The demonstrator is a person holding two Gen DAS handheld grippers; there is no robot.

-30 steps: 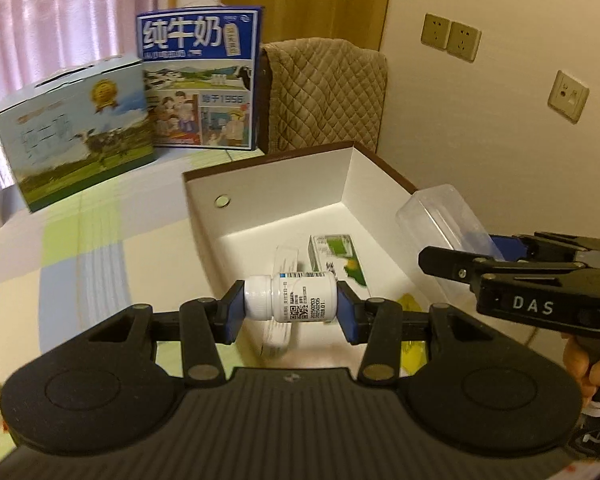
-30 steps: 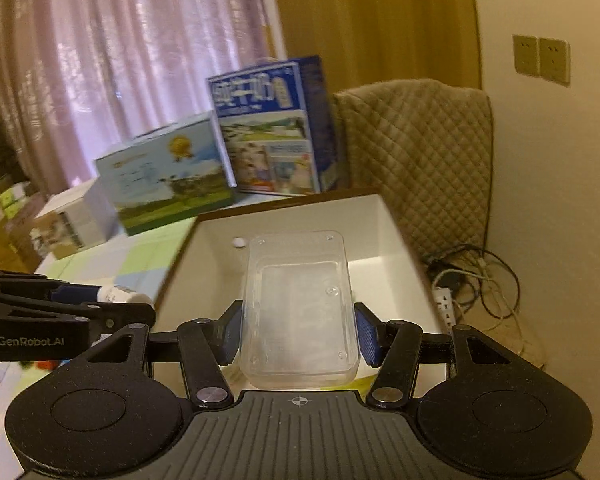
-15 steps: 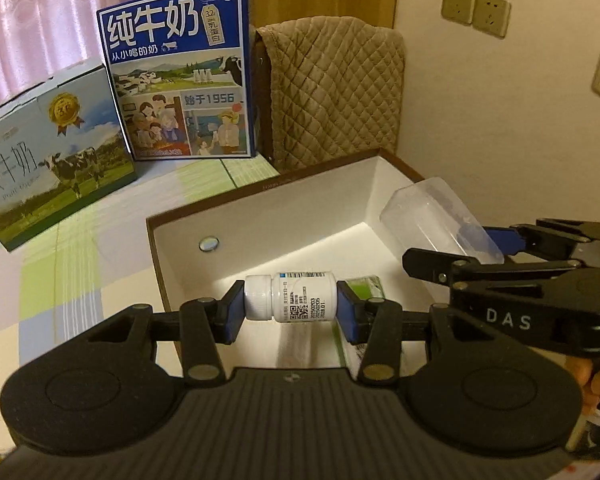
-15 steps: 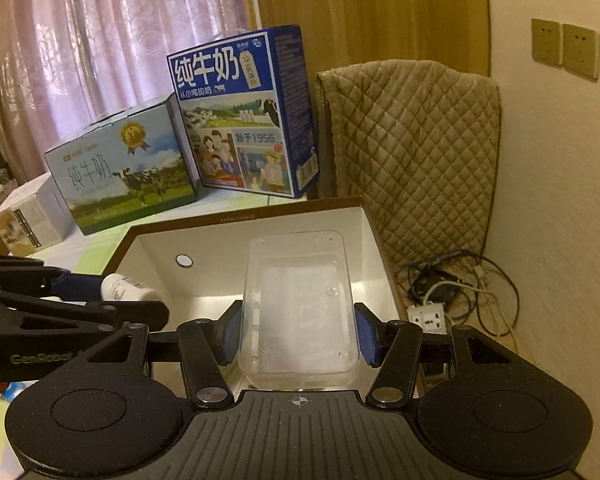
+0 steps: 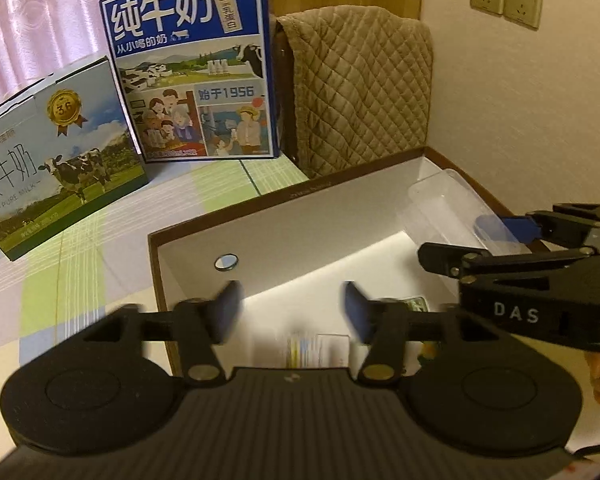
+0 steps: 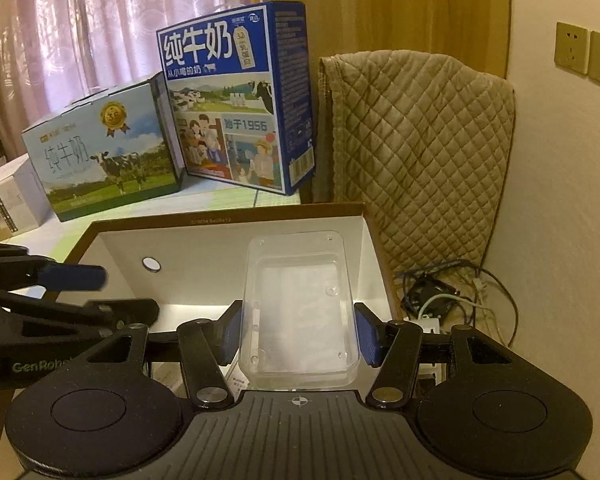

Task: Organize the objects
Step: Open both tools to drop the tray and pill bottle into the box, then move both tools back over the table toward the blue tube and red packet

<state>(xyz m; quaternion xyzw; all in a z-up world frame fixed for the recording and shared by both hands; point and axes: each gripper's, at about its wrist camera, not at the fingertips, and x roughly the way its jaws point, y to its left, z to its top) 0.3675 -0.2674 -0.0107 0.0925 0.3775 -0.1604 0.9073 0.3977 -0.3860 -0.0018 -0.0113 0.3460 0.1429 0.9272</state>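
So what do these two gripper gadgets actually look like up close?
Both are matte black plastic. Each has a ribbed body with two round discs, silver pivot screws, and two linkage arms ending in blue pads. The left gripper reads "GenRobot.AI" in green on its side in the right wrist view; the right gripper reads "DAS" in pale letters in the left wrist view. No cables or sleeves show.
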